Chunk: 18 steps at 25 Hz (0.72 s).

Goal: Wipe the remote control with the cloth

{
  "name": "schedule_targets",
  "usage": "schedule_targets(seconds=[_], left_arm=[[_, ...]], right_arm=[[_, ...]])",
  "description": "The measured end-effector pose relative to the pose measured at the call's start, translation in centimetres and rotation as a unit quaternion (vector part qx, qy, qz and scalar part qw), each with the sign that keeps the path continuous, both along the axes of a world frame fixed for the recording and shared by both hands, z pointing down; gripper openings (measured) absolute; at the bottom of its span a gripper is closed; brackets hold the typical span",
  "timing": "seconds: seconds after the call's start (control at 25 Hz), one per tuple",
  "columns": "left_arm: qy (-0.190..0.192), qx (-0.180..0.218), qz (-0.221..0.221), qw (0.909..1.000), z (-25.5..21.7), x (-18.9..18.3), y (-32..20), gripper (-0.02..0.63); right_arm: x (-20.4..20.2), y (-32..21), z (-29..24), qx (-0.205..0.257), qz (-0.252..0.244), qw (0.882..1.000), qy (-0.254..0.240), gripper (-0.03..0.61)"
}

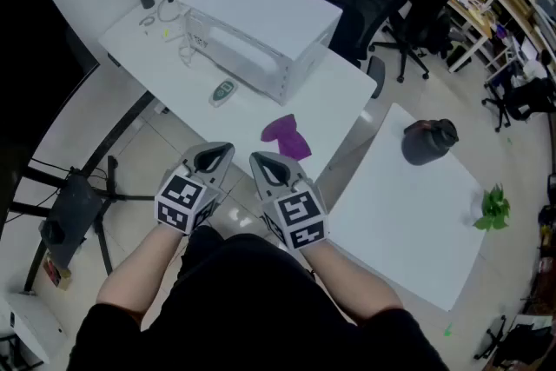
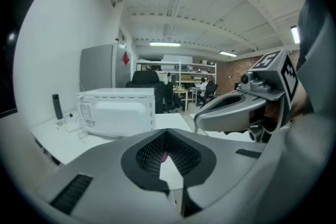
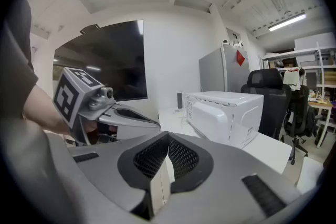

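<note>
Showing only in the head view, apparently: remote control point(image 1: 223, 91) beside microwave point(image 1: 261, 26)

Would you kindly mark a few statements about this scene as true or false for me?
1. The purple cloth lies on the white table, held by neither gripper. True.
2. The left gripper is shut on the remote control. False: its jaws are together with nothing between them, and the remote control lies on the table beside the microwave.
3. The right gripper has its jaws together. True.
4. The cloth covers the remote control. False: they lie apart on the table.
</note>
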State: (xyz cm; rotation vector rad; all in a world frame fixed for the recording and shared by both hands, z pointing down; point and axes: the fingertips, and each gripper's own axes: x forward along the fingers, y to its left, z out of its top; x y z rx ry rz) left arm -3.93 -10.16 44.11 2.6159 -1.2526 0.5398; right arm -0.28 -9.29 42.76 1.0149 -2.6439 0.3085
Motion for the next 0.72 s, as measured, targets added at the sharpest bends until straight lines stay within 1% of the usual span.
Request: schedule_targets(seconds=[0.2, 0.24, 0.36, 0.4, 0.52, 0.72], left_arm=[[-0.032, -0.019, -0.044, 0.9984, 3.6, -3.4, -4.9, 0.002], [-0.037, -0.024, -0.050, 0.9978, 4.5, -4.2, -6.2, 0.033], [-0.047, -0.053, -0.056, 0.9959, 7.3, -5.8, -10.2, 0.161], [-0.055, -0.062, -0.057, 0.9949, 8.5, -6.4, -11.6, 0.191], [-0.064, -0.091, -0.057, 0.9921, 11.5, -7.5, -15.9, 0.245], [-0.085, -0.141, -0.049, 0.9851, 17.2, -8.6, -21.5, 0.310]], right_arm=[[0.4, -1.4, 1.5, -0.016, 0.005, 1.000, 0.005, 0.015], [0.4, -1.8, 1.7, -0.020, 0.009, 1.000, 0.006, 0.015], [0.4, -3.4, 2.8, -0.033, 0.027, 0.999, 0.015, 0.015], [0.5, -4.0, 3.4, -0.039, 0.035, 0.998, 0.021, 0.015], [0.4, -6.0, 5.1, -0.053, 0.059, 0.996, 0.037, 0.015], [-0.4, -9.1, 6.4, -0.071, 0.095, 0.992, 0.044, 0.015]])
